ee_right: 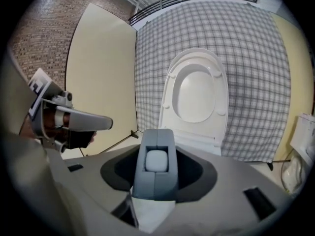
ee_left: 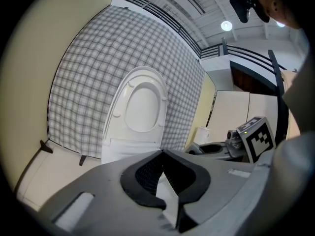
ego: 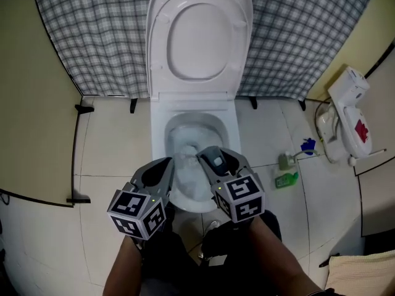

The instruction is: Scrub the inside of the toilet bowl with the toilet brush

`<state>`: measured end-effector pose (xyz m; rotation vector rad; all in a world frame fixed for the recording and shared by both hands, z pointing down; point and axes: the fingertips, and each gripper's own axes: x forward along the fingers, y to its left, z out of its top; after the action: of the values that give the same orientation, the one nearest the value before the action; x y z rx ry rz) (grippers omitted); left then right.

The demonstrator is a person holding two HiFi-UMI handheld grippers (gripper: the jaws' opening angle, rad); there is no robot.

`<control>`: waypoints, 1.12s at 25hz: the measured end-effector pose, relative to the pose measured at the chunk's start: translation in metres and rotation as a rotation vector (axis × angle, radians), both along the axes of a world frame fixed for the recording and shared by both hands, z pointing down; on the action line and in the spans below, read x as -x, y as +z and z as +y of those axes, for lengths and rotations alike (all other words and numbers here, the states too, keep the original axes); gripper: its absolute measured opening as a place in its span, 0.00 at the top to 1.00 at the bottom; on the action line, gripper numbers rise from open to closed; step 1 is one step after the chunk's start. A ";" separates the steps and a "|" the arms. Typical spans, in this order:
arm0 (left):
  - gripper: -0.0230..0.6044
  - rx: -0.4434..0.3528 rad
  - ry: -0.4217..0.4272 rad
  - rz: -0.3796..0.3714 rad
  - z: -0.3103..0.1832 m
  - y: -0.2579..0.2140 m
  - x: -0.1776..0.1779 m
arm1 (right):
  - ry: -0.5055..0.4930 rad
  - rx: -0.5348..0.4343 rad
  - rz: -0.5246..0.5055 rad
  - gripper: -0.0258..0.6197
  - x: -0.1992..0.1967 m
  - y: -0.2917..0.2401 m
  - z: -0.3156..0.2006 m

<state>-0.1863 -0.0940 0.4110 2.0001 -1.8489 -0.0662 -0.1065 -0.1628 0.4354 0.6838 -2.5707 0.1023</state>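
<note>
Right gripper [ego: 219, 159] clenched on toilet brush [ee_right: 156, 151]: matte grey squared handle with a rounded pale inset; held over the glossy white oval toilet bowl [ego: 162, 134]; lid [ego: 199, 39] upright against checked cloth [ego: 92, 36]; left gripper [ee_left: 162, 154]: ribbed dark pads, tips together, nothing gripped.

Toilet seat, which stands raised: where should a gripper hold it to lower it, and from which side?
Probably the seat ring's side edge near the top, coming from the side with one jaw in front and one behind. It stands upright, hinged at the bowl, so the top gives most leverage, and its thin edge faces outward.
</note>
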 end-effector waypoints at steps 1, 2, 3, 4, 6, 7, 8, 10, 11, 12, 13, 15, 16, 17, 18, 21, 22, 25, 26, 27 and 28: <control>0.95 0.003 0.000 0.005 -0.003 0.001 0.003 | 0.005 -0.008 -0.012 0.64 0.010 -0.002 -0.009; 0.95 0.006 0.000 0.010 -0.005 0.002 0.005 | 0.008 -0.012 -0.022 0.64 0.019 -0.002 -0.017; 0.95 0.008 -0.001 0.015 -0.007 0.003 0.008 | 0.010 -0.014 -0.029 0.64 0.029 -0.001 -0.025; 0.95 0.009 -0.001 0.020 -0.009 0.005 0.010 | 0.011 -0.016 -0.036 0.64 0.038 0.000 -0.033; 0.95 0.005 0.000 0.027 -0.014 0.006 0.014 | 0.018 -0.034 -0.046 0.64 0.057 0.001 -0.050; 0.95 0.004 0.000 0.031 -0.015 0.007 0.016 | 0.022 -0.046 -0.048 0.64 0.064 0.001 -0.057; 0.95 0.004 -0.002 0.035 -0.016 0.009 0.018 | 0.025 -0.054 -0.048 0.64 0.070 0.004 -0.062; 0.95 0.007 -0.007 0.042 -0.014 0.012 0.021 | 0.025 -0.053 -0.050 0.64 0.078 0.010 -0.068; 0.95 0.008 -0.011 0.045 -0.014 0.014 0.023 | 0.022 -0.045 -0.054 0.64 0.080 0.013 -0.069; 0.95 0.009 -0.015 0.047 -0.013 0.015 0.025 | 0.017 -0.036 -0.057 0.64 0.081 0.016 -0.068; 0.95 0.011 -0.019 0.049 -0.012 0.017 0.027 | 0.011 -0.028 -0.055 0.64 0.081 0.019 -0.067; 0.95 0.014 -0.027 0.054 -0.011 0.018 0.032 | -0.003 -0.010 -0.039 0.64 0.080 0.025 -0.060; 0.95 0.015 -0.030 0.057 -0.010 0.019 0.033 | -0.011 0.002 -0.028 0.64 0.078 0.029 -0.055; 0.95 0.015 -0.032 0.058 -0.009 0.018 0.032 | -0.019 0.015 -0.017 0.64 0.075 0.032 -0.050; 0.95 0.012 -0.032 0.056 -0.009 0.016 0.031 | -0.027 0.028 -0.008 0.64 0.072 0.035 -0.044; 0.95 -0.008 -0.026 0.038 -0.010 0.004 0.025 | -0.043 0.051 0.017 0.64 0.058 0.042 -0.025; 0.95 -0.013 -0.023 0.033 -0.009 0.000 0.023 | -0.047 0.057 0.026 0.64 0.052 0.044 -0.018; 0.95 -0.020 -0.018 0.016 -0.007 -0.008 0.016 | -0.054 0.074 0.030 0.64 0.038 0.043 0.000; 0.95 -0.024 -0.018 0.011 -0.006 -0.012 0.015 | -0.055 0.080 0.029 0.64 0.033 0.042 0.005; 0.95 -0.027 -0.019 0.007 -0.004 -0.015 0.013 | -0.056 0.087 0.030 0.64 0.028 0.042 0.011; 0.95 -0.030 -0.020 0.004 -0.002 -0.019 0.010 | -0.058 0.095 0.034 0.64 0.022 0.041 0.018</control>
<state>-0.1958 -0.0962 0.3920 2.0002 -1.8755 -0.1039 -0.1281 -0.1446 0.4769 0.5711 -2.5328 0.1911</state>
